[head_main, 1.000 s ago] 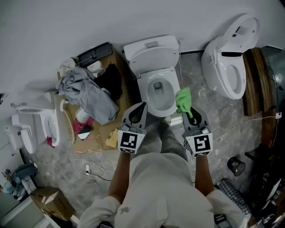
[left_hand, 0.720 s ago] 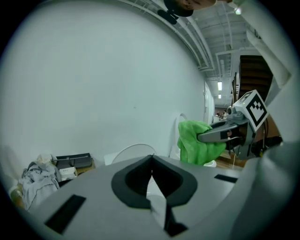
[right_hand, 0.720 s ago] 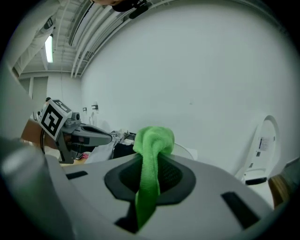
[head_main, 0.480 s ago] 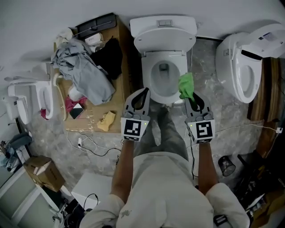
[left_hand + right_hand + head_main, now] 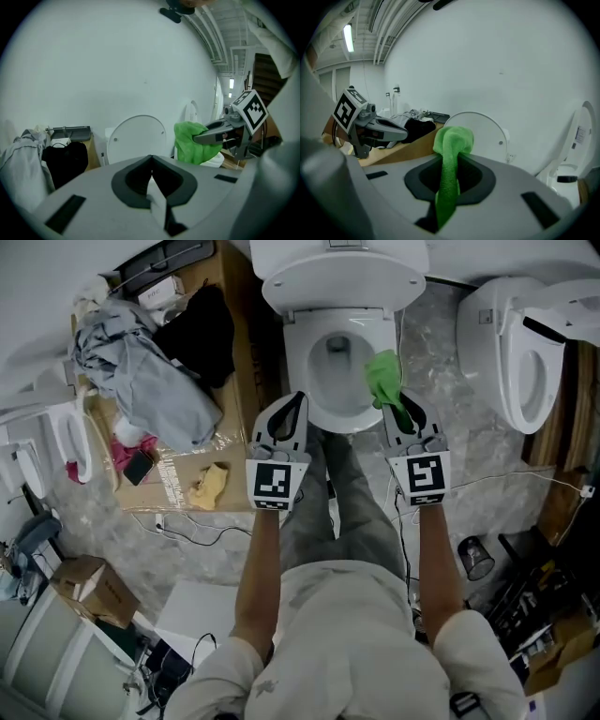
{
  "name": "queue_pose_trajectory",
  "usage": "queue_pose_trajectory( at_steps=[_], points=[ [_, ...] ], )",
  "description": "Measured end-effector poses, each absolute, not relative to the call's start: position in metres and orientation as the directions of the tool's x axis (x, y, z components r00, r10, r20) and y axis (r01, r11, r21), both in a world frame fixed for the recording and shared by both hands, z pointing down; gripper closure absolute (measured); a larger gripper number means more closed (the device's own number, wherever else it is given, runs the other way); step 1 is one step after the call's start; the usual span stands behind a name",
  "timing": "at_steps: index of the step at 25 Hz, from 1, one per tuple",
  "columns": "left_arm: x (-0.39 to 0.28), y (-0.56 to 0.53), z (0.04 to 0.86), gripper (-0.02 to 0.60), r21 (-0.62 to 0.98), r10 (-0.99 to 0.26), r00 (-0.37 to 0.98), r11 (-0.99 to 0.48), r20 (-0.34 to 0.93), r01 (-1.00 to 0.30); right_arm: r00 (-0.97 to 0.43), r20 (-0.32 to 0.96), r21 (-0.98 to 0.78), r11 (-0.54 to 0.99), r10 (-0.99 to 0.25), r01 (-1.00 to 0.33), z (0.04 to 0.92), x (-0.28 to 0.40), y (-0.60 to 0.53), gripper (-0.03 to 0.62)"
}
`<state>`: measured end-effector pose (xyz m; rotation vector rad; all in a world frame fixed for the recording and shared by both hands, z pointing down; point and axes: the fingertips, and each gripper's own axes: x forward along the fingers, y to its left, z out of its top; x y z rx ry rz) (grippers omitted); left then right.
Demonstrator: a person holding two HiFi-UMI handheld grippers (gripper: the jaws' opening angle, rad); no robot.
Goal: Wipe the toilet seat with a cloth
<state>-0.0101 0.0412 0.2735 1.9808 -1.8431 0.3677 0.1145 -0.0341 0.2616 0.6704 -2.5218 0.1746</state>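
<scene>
A white toilet (image 5: 302,381) stands straight ahead, its lid (image 5: 337,268) raised against the tank and the bowl open. My right gripper (image 5: 398,401) is shut on a green cloth (image 5: 382,379), which hangs over the right side of the seat rim. In the right gripper view the green cloth (image 5: 450,154) runs up between the jaws, with the lid (image 5: 487,129) behind it. My left gripper (image 5: 296,399) is shut and holds nothing, level with the bowl's front left edge. In the left gripper view, the cloth (image 5: 192,140) and the right gripper (image 5: 218,135) show at right.
A second toilet (image 5: 525,343) stands at right. Left of the bowl a cardboard sheet (image 5: 178,474) carries a pile of clothes (image 5: 141,371). Another toilet seat (image 5: 66,437) lies far left. Cables (image 5: 197,531), a cardboard box (image 5: 89,587) and a dark cup (image 5: 473,559) are on the floor.
Both grippers have moved forward to the toilet. The green cloth now hangs over the bowl's right rim instead of short of it. Neither gripper changed state.
</scene>
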Motion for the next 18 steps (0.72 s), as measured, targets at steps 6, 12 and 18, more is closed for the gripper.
queue_pose_trajectory(
  at_steps=[6,12,18],
  points=[
    [-0.013,0.028,0.313,0.569,0.166,-0.874,0.139,-0.068,0.466,-0.984,-0.709,0.555,0.013,0.857,-0.435,-0.515,0.302,0.103,-0.044,0.548],
    [-0.021,0.024,0.357,0.569,0.208,-0.858,0.154,-0.056,0.49,-0.976,-0.687,0.597,0.006,0.858,-0.415,-0.513,0.348,0.085,-0.045,0.548],
    [-0.038,0.031,0.399,0.569,0.231,-0.843,0.133,-0.011,0.522,-0.973,-0.683,0.632,-0.006,0.879,-0.366,-0.476,0.394,0.061,-0.039,0.548]
  ],
)
